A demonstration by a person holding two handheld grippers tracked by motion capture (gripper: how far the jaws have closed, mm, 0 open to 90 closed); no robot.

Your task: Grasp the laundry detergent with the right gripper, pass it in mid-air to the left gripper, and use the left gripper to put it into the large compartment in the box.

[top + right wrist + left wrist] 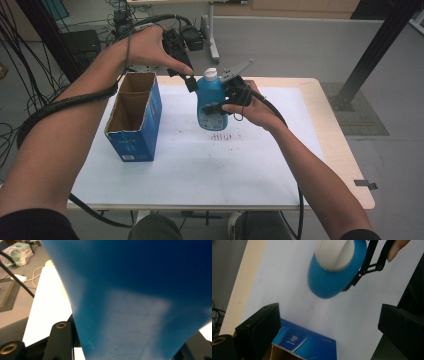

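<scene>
A blue bottle (211, 102) with a white cap (211, 73) hangs above the white mat, held upright. My right gripper (227, 100) is shut on the bottle's body from the right; in the right gripper view the blue bottle wall (140, 300) sits between the jaws. My left gripper (190, 80) hovers just left of the bottle's neck, open, with nothing between its jaws. From the left gripper view I look down on the bottle (329, 280) and its white cap (334, 252). An open blue cardboard box (135, 115) stands on the mat at the left.
The white mat (200, 160) covers most of the wooden table (345, 150). Small dark specks (220, 136) lie on the mat under the bottle. Cables and equipment sit on the floor beyond the far edge. A black post (380, 45) stands at the right.
</scene>
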